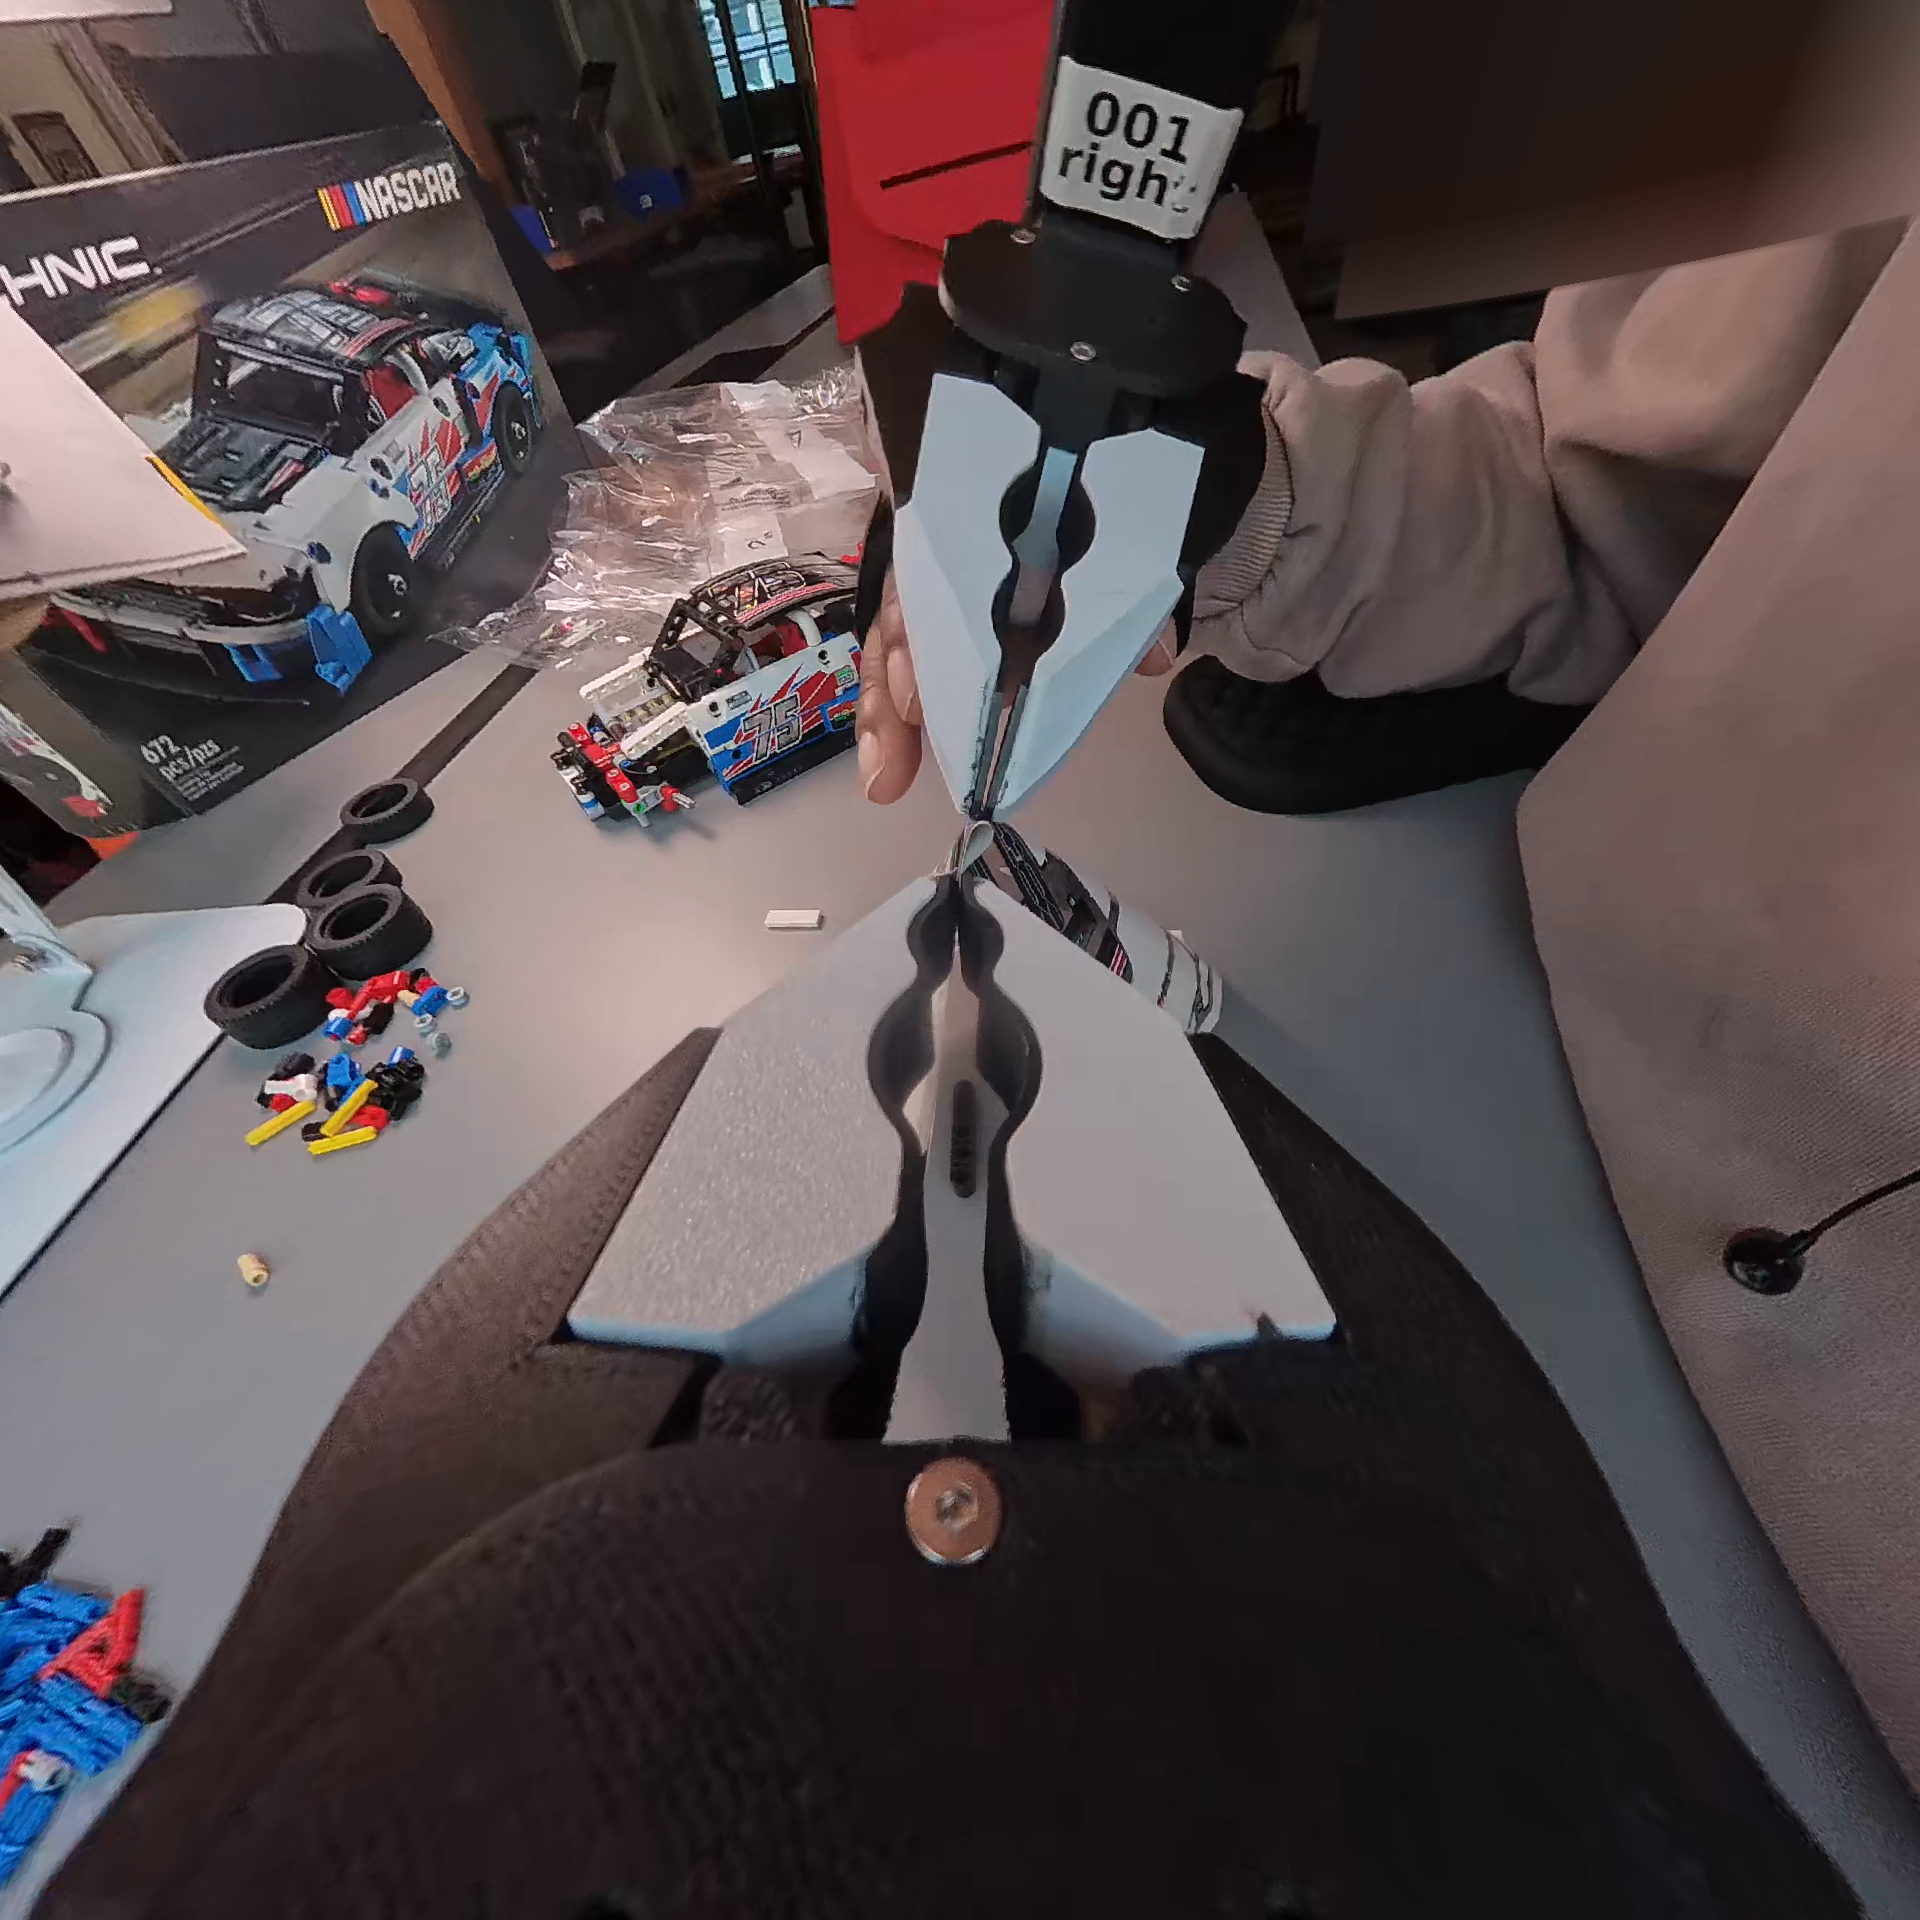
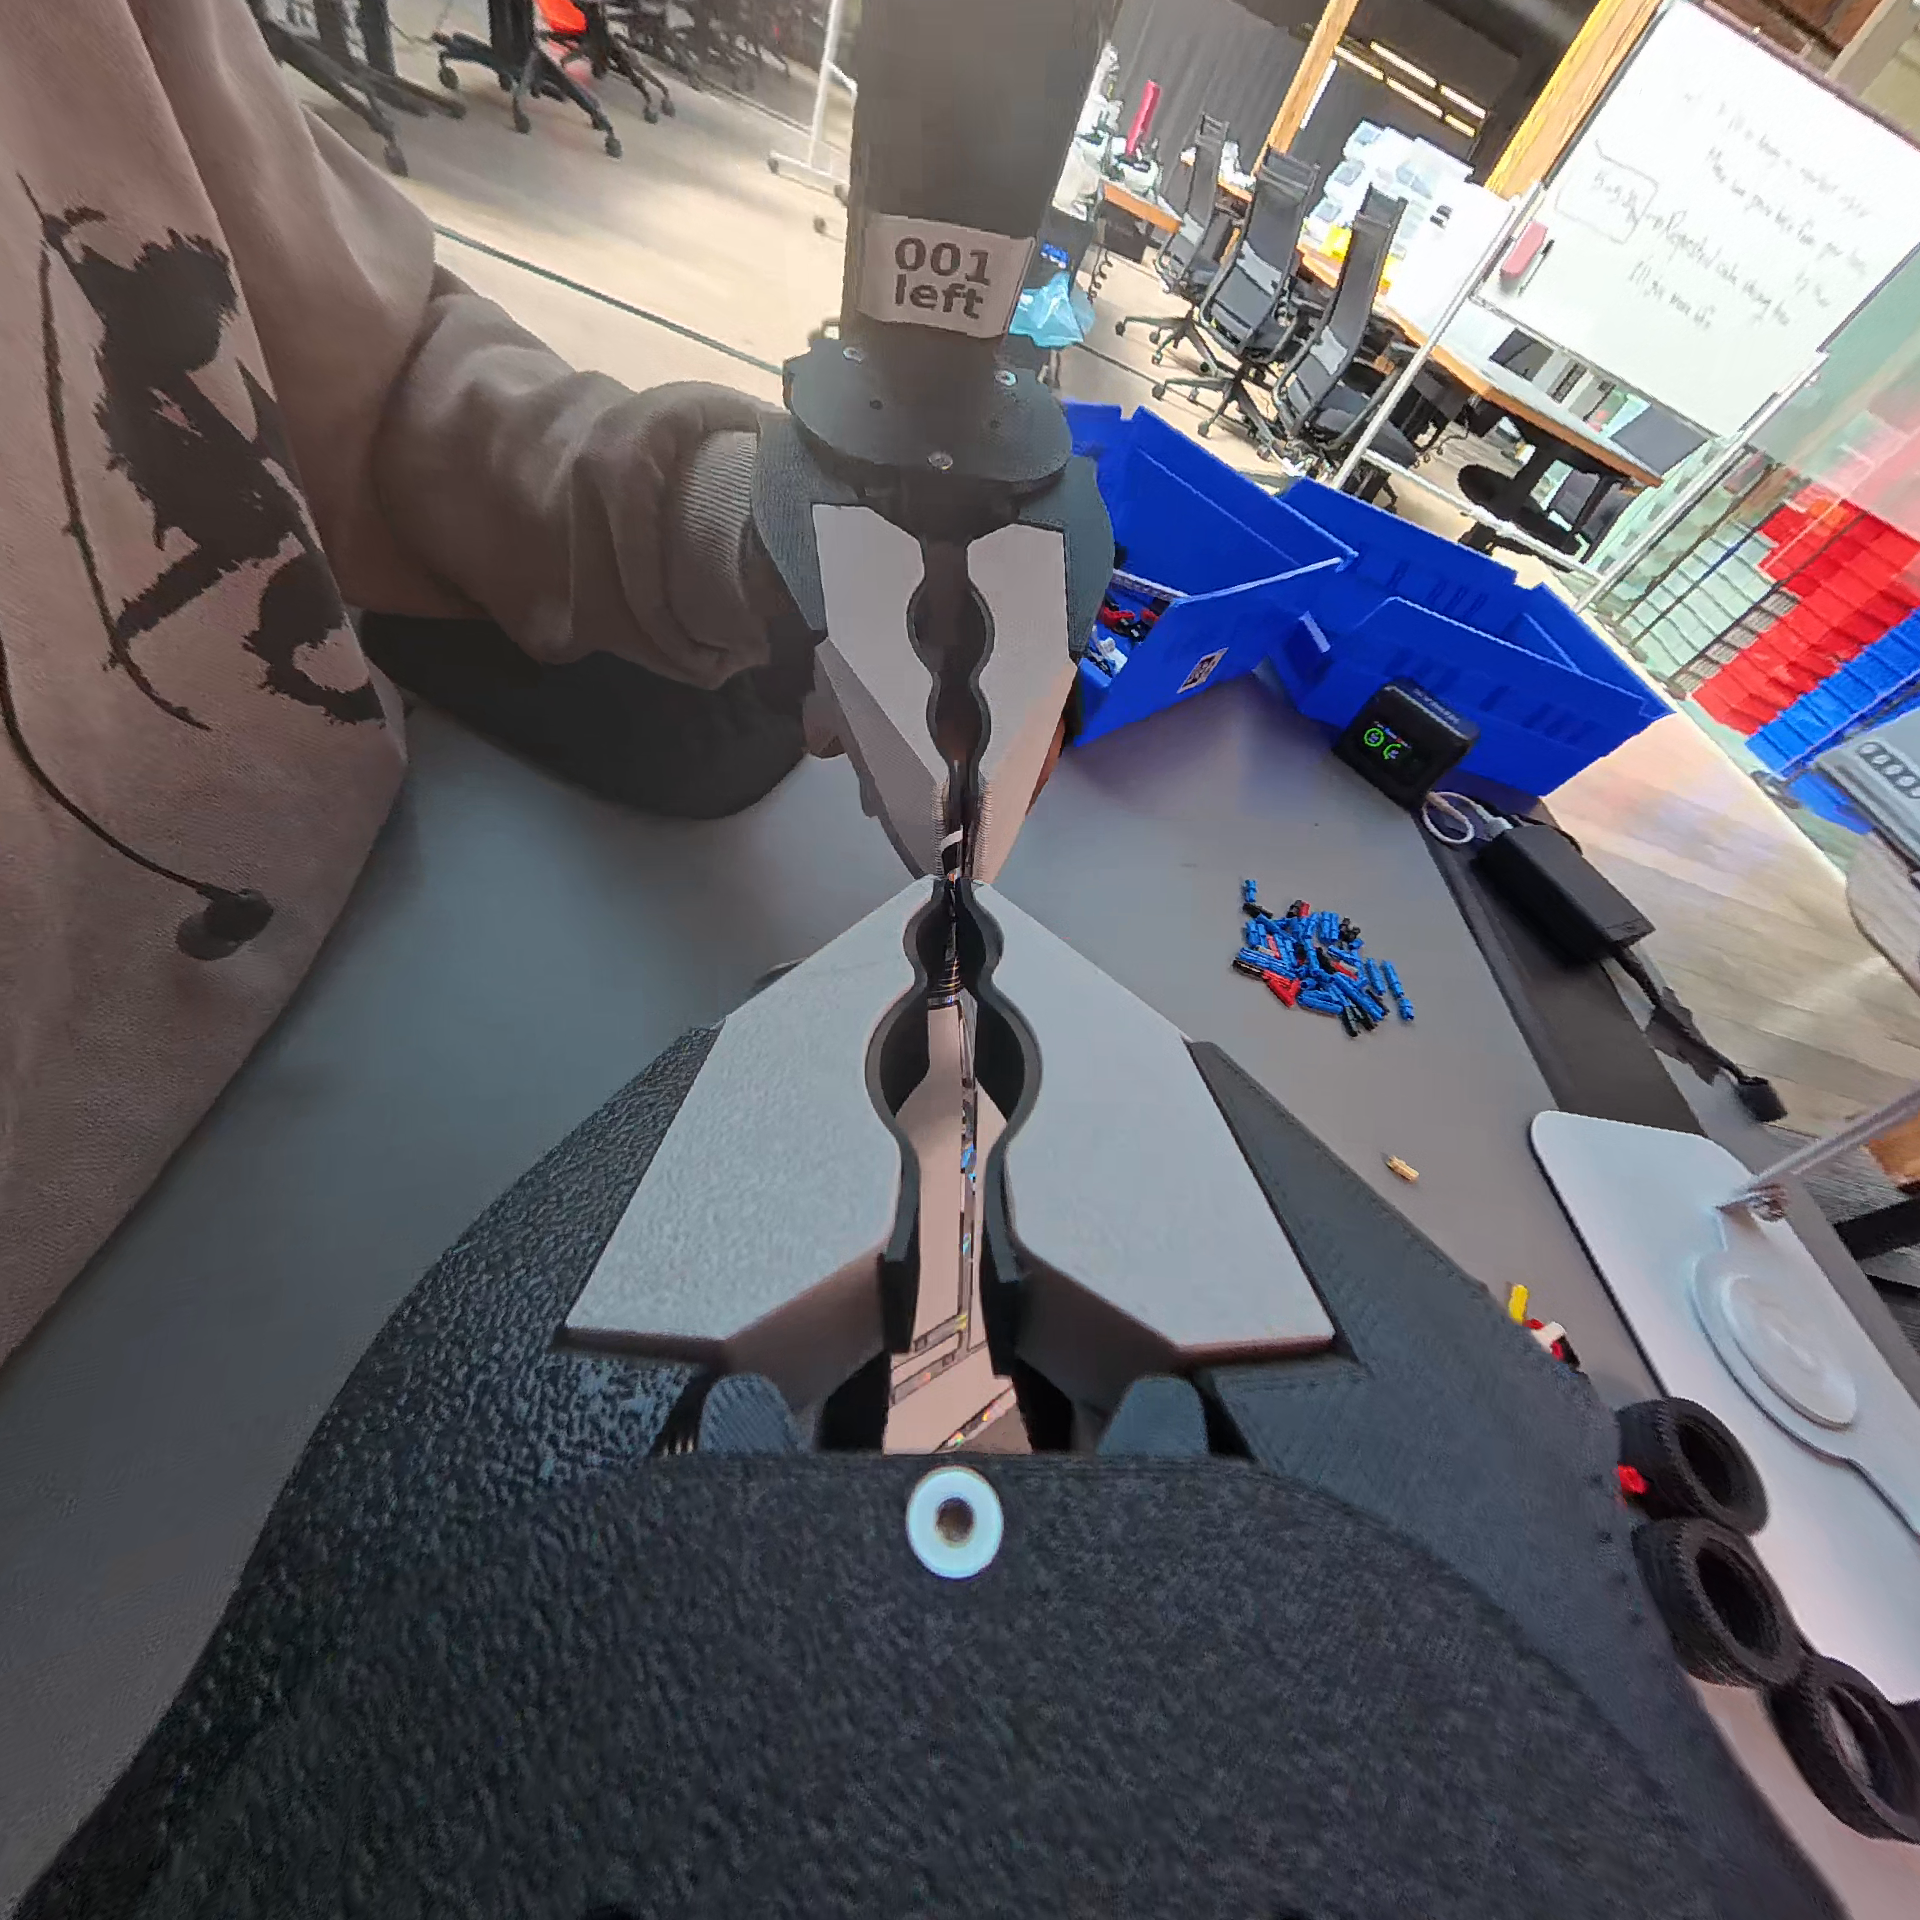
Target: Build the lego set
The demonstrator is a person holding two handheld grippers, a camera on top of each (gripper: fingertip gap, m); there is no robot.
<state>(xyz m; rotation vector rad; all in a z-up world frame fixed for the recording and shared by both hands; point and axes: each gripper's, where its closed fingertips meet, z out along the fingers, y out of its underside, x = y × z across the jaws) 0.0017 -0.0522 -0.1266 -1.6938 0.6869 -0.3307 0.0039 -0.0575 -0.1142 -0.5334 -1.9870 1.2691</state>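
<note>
A grey table [image 1: 1351,1039] carries everything. In the left wrist view, a partly built race car model [image 1: 727,707] stands at 11 o'clock from centre, with crumpled clear plastic bags [image 1: 717,488] behind it and the set's box [image 1: 270,468] at 10 o'clock. Four black tyres [image 1: 343,935] lie at 9 o'clock beside a pile of small mixed pieces [image 1: 353,1060]. In the right wrist view, blue bins [image 2: 1403,613] sit at 1 o'clock, a heap of blue pins [image 2: 1320,961] at 3 o'clock, and a small black device [image 2: 1403,738] just beside the bins.
</note>
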